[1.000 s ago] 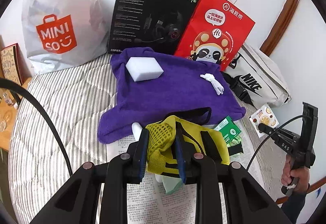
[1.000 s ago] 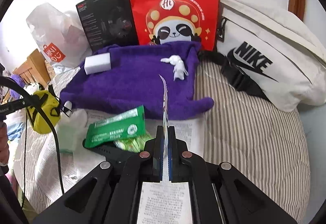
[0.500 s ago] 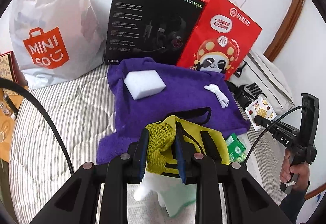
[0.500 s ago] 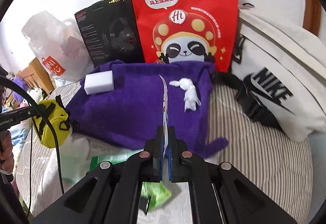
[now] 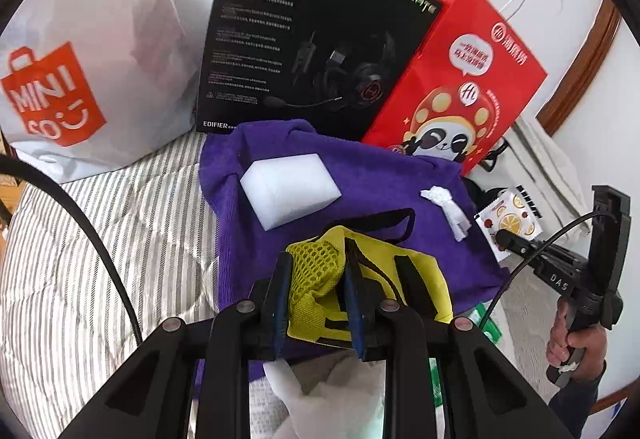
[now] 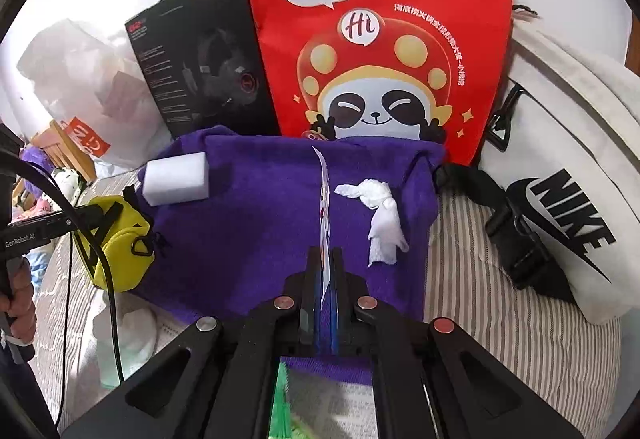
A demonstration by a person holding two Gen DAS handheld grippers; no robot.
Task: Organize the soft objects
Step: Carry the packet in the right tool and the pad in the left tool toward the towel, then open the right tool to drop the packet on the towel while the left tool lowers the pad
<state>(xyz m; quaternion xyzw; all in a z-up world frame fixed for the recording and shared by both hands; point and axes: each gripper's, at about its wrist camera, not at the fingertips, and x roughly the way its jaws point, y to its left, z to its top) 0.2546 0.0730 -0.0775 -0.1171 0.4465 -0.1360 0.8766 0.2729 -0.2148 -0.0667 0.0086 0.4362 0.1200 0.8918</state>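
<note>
Yellow pouch with mesh panel and black straps is clamped in the left gripper, jaws narrowed onto the mesh, held above the near edge of the purple towel. Right gripper: jaws pressed together on a thin flat packet, seen edge-on, above the same towel. Towel lies spread on a striped mattress. On the towel: white sponge toward the left, knotted white cloth toward the right, well apart. Behind the towel: black headset box, red paper bag. White sling bag at right.
</note>
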